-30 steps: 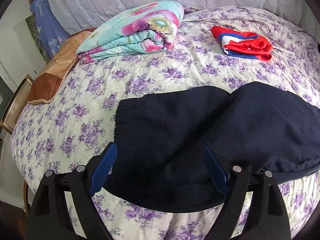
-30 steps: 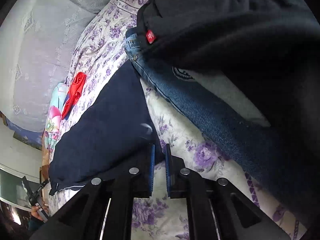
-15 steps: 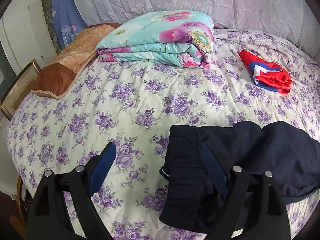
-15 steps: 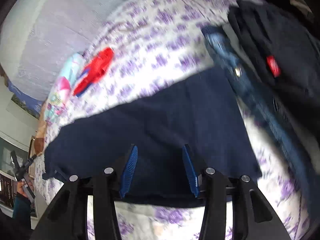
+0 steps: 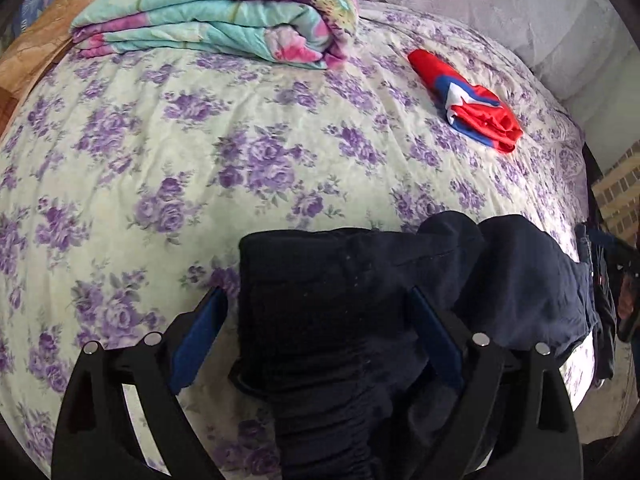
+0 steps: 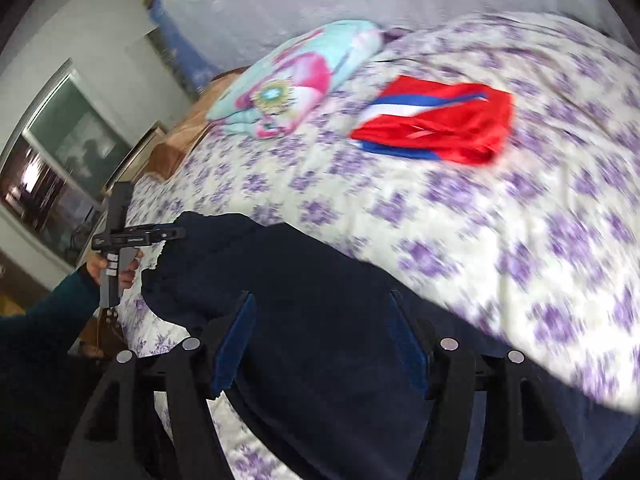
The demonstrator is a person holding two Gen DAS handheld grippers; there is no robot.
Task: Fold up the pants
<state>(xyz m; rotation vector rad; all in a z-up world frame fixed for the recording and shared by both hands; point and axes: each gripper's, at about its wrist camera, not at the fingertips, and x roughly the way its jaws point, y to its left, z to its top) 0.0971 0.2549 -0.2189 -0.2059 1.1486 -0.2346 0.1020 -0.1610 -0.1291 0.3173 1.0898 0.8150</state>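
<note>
Both wrist views overlook bed (image 5: 280, 128).

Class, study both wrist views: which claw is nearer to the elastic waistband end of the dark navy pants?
Left. The left claw straddles the waistband, jaws opening. The right claw is over the dark navy pants farther along, jaws opening.

The left gripper (image 5: 316, 336) points steeply downward, its jaws spread wide and opening, dark cloth lying between them but unpinched. The right gripper (image 6: 322, 340) tilts downward, jaws opening, dark cloth beneath the gap. In the right wrist view a sleeved hand (image 6: 116, 268) grips the left tool's handle
</note>
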